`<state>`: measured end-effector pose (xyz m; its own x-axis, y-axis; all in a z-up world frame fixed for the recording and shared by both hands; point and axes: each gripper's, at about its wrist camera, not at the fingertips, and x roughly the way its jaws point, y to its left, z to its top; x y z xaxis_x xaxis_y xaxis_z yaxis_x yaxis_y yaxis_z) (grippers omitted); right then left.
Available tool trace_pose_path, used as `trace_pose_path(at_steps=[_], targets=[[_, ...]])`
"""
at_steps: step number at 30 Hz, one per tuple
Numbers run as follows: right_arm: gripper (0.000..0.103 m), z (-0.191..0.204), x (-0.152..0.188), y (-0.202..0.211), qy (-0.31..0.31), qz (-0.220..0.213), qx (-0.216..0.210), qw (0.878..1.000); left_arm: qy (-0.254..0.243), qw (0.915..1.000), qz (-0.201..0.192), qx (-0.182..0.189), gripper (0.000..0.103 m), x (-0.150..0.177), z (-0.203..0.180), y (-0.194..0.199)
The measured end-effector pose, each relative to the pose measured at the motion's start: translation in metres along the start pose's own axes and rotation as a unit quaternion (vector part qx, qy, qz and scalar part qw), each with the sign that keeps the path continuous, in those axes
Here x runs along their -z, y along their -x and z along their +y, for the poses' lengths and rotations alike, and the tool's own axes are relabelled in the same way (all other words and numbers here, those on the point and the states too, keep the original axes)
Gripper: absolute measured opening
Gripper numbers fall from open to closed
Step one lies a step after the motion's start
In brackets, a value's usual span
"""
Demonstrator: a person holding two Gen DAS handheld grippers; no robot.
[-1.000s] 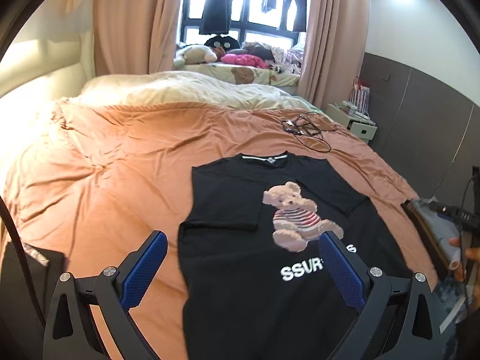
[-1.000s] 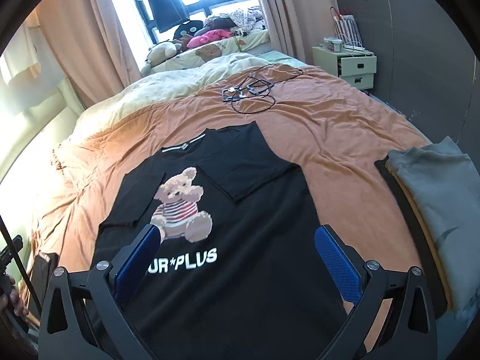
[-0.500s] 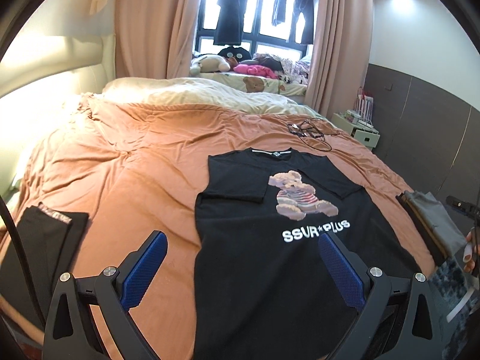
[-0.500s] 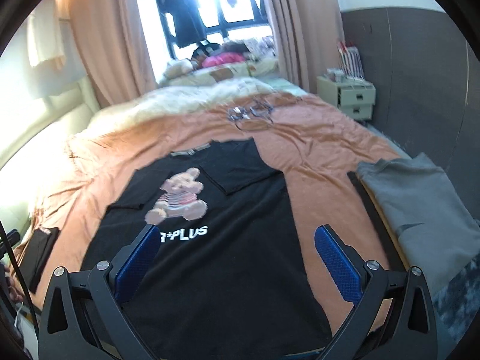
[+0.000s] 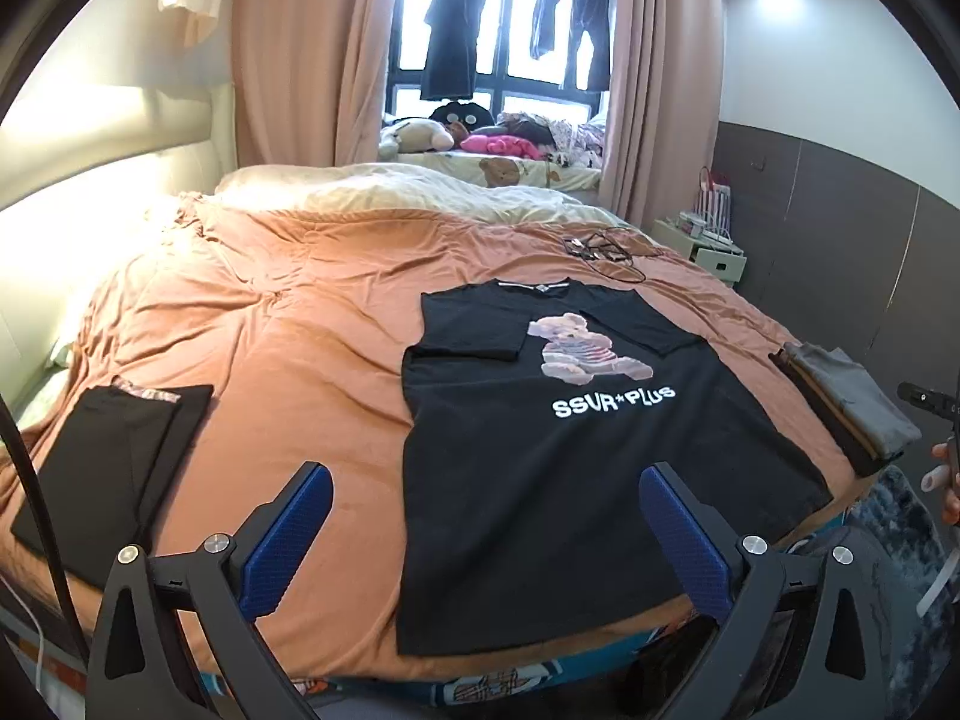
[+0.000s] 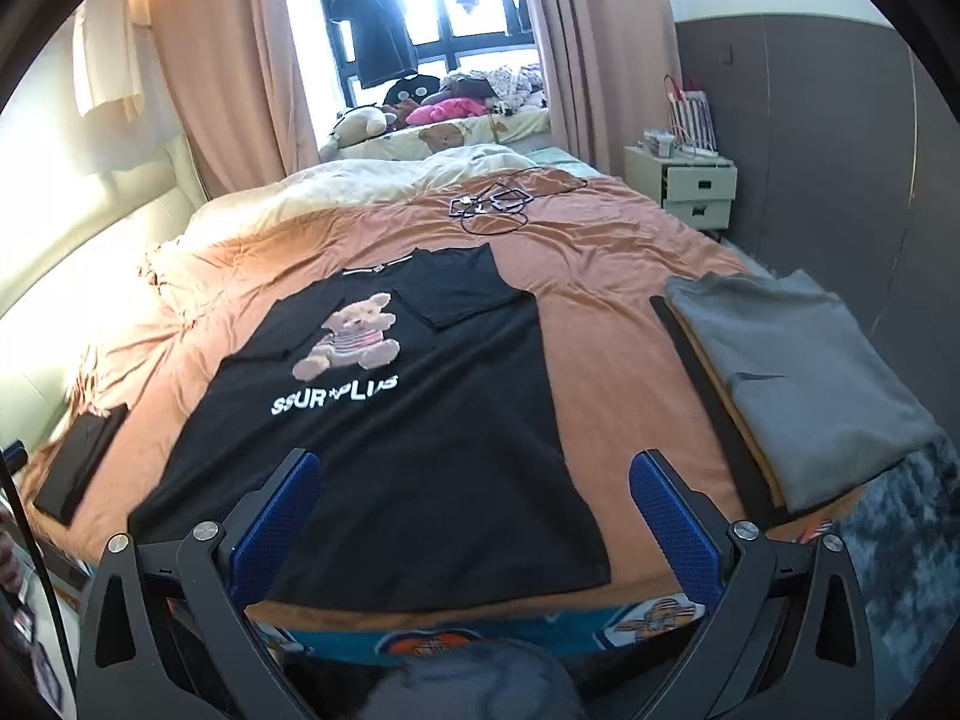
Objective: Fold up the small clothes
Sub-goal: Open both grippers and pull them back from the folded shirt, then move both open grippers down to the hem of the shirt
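Both tongs have pulled back from the black T-shirt [image 5: 576, 468], left [image 5: 480, 540] and right [image 6: 474, 522] gaping empty above its limp, light hem, best pinched at the bottom corners

T-shirt [image 5: 564, 456] between two folded piles [image 5: 102, 462]

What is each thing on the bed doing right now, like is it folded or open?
black T-shirt: spread flat, both sleeves folded in, body not yet folded
grey garment: folded, on top of a stack
black garment: folded flat
cables: loosely tangled
left gripper: open, empty
right gripper: open, empty
curtains: drawn open
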<state>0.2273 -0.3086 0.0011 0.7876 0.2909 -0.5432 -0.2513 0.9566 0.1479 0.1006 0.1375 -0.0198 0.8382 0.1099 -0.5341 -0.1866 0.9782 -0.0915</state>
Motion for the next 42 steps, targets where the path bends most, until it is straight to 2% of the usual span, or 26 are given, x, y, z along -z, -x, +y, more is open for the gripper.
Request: trace_pose_path(at_steps=[4, 11, 14, 19, 22, 24, 26, 27, 34, 40, 42], targets=[[0.103, 0.008, 0.009, 0.012, 0.021, 0.001, 0.007, 1.0, 0.009, 1.0, 0.0, -0.002, 0.103, 0.016, 0.009, 0.009], [0.103, -0.004, 0.013, 0.027, 0.004, 0.012, 0.0, 1.0, 0.029, 0.9993, 0.022, -0.004, 0.103, 0.043, 0.036, 0.012], [0.103, -0.015, 0.015, 0.023, -0.016, 0.023, -0.022, 0.999, 0.033, 0.999, 0.029, -0.007, 0.103, 0.055, 0.047, 0.01], [0.103, -0.027, 0.034, 0.003, -0.02, 0.048, -0.01, 0.999, 0.057, 0.9966, 0.059, 0.011, 0.102, 0.08, 0.067, -0.01], [0.102, -0.032, 0.041, -0.011, -0.032, 0.058, -0.016, 0.998, 0.071, 0.9948, 0.07, 0.019, 0.095, 0.095, 0.072, -0.021], [0.089, -0.038, 0.046, -0.019, -0.046, 0.064, -0.029, 0.996, 0.082, 0.9925, 0.087, 0.027, 0.087, 0.105, 0.075, -0.031], [0.078, -0.043, 0.048, -0.024, -0.051, 0.069, -0.03, 0.996, 0.087, 0.9907, 0.1, 0.029, 0.073, 0.11, 0.077, -0.039], [0.075, -0.047, 0.049, -0.028, -0.054, 0.071, -0.03, 0.996, 0.094, 0.989, 0.109, 0.033, 0.07, 0.113, 0.079, -0.045], [0.066, -0.06, 0.06, -0.048, -0.077, 0.081, -0.05, 0.993, 0.128, 0.9796, 0.148, 0.046, 0.049, 0.12, 0.085, -0.074], [0.065, -0.075, 0.068, -0.07, -0.098, 0.095, -0.057, 0.989, 0.171, 0.9678, 0.177, 0.055, 0.044, 0.128, 0.1, -0.101], [0.057, -0.078, 0.071, -0.075, -0.103, 0.1, -0.057, 0.988, 0.184, 0.9636, 0.182, 0.065, 0.042, 0.131, 0.104, -0.108]])
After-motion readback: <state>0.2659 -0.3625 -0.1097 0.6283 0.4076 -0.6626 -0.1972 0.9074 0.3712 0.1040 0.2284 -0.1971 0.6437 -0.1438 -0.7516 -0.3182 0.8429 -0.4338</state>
